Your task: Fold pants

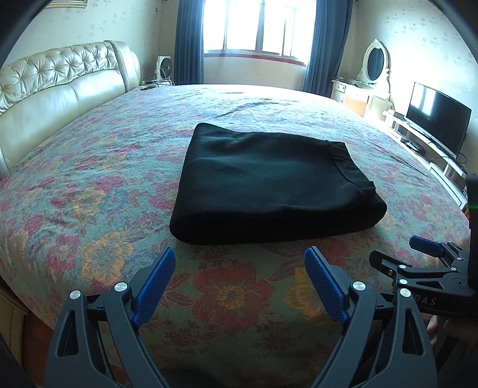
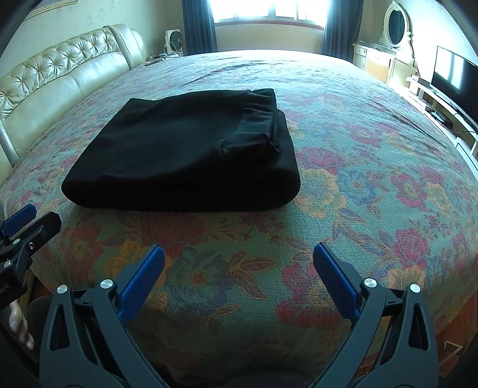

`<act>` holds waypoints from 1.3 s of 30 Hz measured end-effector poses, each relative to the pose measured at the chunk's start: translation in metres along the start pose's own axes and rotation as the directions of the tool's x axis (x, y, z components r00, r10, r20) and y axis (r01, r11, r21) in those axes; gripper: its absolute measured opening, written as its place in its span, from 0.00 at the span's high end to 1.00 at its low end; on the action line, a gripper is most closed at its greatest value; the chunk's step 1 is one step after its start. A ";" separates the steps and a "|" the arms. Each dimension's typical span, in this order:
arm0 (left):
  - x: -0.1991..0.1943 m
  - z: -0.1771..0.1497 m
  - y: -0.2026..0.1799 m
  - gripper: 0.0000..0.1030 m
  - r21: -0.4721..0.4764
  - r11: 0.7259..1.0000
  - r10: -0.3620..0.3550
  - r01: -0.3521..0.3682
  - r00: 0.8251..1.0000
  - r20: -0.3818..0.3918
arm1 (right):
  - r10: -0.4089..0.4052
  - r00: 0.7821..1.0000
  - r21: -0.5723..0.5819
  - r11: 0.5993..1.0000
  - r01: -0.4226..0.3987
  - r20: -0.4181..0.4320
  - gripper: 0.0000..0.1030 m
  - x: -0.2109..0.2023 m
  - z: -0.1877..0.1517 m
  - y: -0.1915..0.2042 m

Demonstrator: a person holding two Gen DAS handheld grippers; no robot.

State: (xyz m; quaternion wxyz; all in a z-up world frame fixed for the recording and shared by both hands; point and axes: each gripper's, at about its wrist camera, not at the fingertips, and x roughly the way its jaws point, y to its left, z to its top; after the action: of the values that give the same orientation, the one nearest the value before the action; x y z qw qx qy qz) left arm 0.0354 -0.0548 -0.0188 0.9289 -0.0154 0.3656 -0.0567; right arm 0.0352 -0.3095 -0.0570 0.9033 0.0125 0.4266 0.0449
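- Left gripper (image 1: 240,253), nearest the lens: blue-padded jaws spread wide, empty, above the bedspread (image 1: 89,179).
- Right gripper (image 2: 239,249): jaws likewise wide, empty.
- Black pants (image 1: 269,185): folded into a compact stack, lying mid-bed just beyond both grippers.

Light source: daylight is admitted through the window (image 1: 259,27), which is overexposed.
Glare: the far bed (image 1: 269,95) is washed out.
Shadow: foreground detail is dimmed.
Distortion: edges are bowed and darkly vignetted by the fisheye lens.
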 end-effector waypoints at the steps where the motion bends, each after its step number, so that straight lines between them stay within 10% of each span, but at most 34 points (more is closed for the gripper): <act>1: 0.000 0.000 0.000 0.16 -0.005 1.000 -0.002 0.002 1.000 -0.004 | 0.000 1.000 -0.001 1.000 0.000 -0.001 0.03 0.000 0.000 0.000; 16: -0.001 0.001 0.002 0.16 -0.020 1.000 -0.013 0.013 1.000 0.004 | 0.004 1.000 -0.009 1.000 -0.005 -0.015 0.03 0.003 -0.001 0.002; 23: 0.002 0.000 0.000 0.12 -0.022 0.996 0.091 -0.092 0.996 -0.020 | 0.008 1.000 -0.013 1.000 -0.009 -0.027 0.03 0.005 -0.002 0.003; 39: -0.010 0.002 -0.006 0.12 -0.024 0.998 -0.053 0.052 0.998 -0.027 | 0.018 0.999 -0.008 1.000 -0.019 -0.040 0.03 0.007 -0.002 0.004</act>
State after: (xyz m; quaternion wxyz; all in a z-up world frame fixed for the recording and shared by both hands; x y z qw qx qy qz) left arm 0.0288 -0.0596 -0.0104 0.9218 -0.0353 0.3784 -0.0771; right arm 0.0372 -0.3047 -0.0634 0.8941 0.0118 0.4442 0.0552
